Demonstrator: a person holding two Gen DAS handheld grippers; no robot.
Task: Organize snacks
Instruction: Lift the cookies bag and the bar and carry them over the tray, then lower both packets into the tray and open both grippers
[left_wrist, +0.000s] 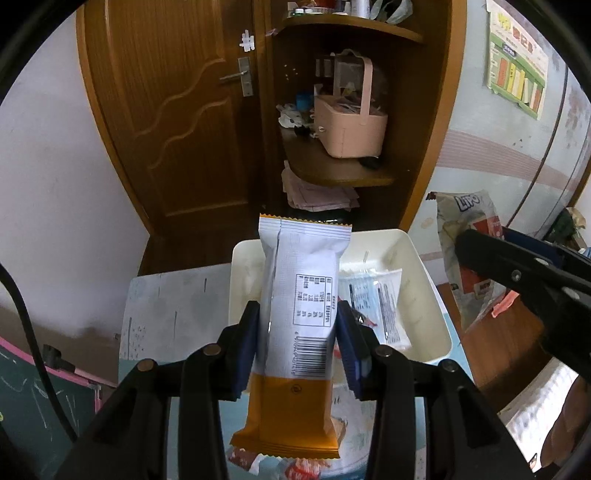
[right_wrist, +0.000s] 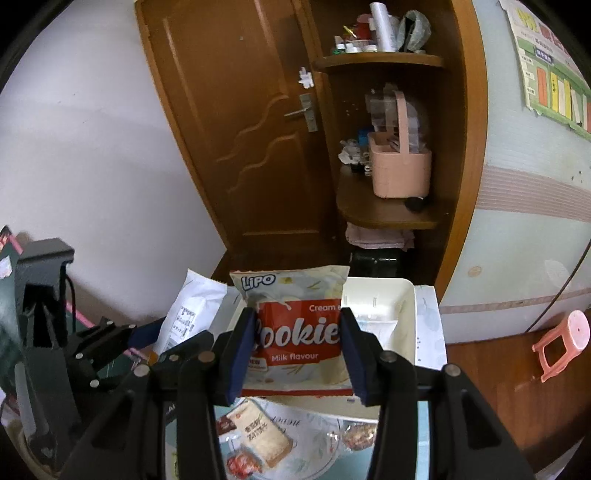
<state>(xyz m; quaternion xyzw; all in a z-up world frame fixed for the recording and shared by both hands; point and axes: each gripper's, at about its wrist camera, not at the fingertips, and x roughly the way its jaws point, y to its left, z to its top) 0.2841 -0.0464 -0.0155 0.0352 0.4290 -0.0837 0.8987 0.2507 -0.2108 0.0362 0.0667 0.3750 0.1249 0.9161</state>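
Note:
My left gripper (left_wrist: 297, 332) is shut on a white and orange snack bar packet (left_wrist: 299, 295), held upright above the near rim of a cream bin (left_wrist: 424, 266). A clear-wrapped packet (left_wrist: 380, 306) lies inside the bin. My right gripper (right_wrist: 297, 345) is shut on a Lipo milk cookies bag (right_wrist: 299, 332), held over the near left part of the same bin (right_wrist: 402, 291). The cookies bag (left_wrist: 469, 236) and the right gripper show at the right of the left wrist view. The bar packet (right_wrist: 188, 314) and the left gripper show at the left of the right wrist view.
More snack packets (right_wrist: 258, 439) lie on the patterned table below the grippers. Behind the bin stand a wooden door (left_wrist: 177, 122) and corner shelves with a pink basket (left_wrist: 351, 125). A pink stool (right_wrist: 561, 343) stands on the floor at the right.

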